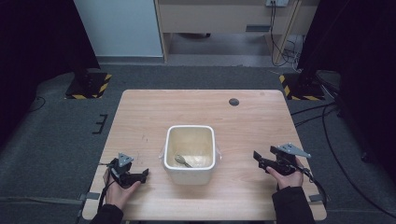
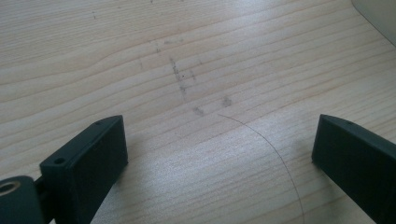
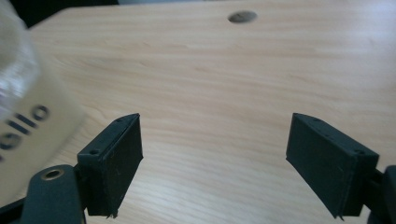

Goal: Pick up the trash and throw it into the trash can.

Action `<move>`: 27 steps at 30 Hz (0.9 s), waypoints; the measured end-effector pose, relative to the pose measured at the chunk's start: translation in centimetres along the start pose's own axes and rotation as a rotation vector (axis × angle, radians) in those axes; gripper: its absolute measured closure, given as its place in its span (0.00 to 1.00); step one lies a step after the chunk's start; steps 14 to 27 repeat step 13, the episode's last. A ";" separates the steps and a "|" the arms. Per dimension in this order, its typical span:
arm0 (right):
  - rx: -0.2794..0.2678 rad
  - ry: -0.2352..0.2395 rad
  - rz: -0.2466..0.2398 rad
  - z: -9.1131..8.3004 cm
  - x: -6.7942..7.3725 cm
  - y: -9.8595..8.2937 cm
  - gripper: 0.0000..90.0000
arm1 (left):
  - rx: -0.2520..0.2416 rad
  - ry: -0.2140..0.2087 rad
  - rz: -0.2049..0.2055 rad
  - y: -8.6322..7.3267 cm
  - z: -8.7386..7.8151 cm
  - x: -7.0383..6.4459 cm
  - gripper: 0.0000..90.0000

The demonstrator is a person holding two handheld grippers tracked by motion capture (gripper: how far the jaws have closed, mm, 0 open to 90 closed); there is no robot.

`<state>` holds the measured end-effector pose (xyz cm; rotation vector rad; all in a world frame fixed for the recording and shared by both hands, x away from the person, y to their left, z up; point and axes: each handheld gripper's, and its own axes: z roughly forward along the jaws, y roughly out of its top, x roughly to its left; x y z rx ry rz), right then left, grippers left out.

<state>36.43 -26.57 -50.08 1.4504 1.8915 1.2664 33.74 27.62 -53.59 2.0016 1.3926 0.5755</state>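
High view places your left gripper (image 1: 141,176) and right gripper (image 1: 258,157) on the wooden table (image 1: 140,112), one to either side of the cream container (image 1: 190,175), both apart from it and neither touching it. Left gripper view confirms the jaws stand wide with nothing between them, just bare wood grain, a few faint pencil marks (image 2: 182,79) and a thin curved line (image 2: 275,154); a corner of the container's wall (image 2: 378,16) shows at the upper right. Right gripper view shows the same: jaws wide, bare table between them, the container's side with dark lettering (image 3: 23,119) close at the left and the round hole in the tabletop (image 3: 242,17) far ahead. Inside the container, near its front wall, lies a small object (image 1: 182,160) that reads as a spoon, though it is too small to confirm. Judgement: you are at the approach stage, with nothing gripped and the container standing upright near the table's middle. The next move calls for you to bring one gripper in toward the container, most likely the right to steady the wall or rim. If the item inside is the target, come down over the open top with the jaws narrowed enough to clear the walls, and align them across the handle before closing. Keep the other gripper clear to avoid nudging the container.
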 end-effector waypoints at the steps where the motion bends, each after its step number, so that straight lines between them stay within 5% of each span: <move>1: 0.017 -0.014 -0.001 0.0 -0.4 -0.3 0.20 | 0.000 0.000 0.000 0.0 0.0 0.0 0.03; 12: 0.146 -0.111 0.020 0.5 -3.6 -2.8 0.15 | 0.000 -0.001 0.000 0.0 0.0 0.0 0.03; 27: 0.146 -0.111 0.020 0.5 -3.6 -2.8 0.15 | 0.000 -0.001 0.000 0.0 0.0 0.0 0.03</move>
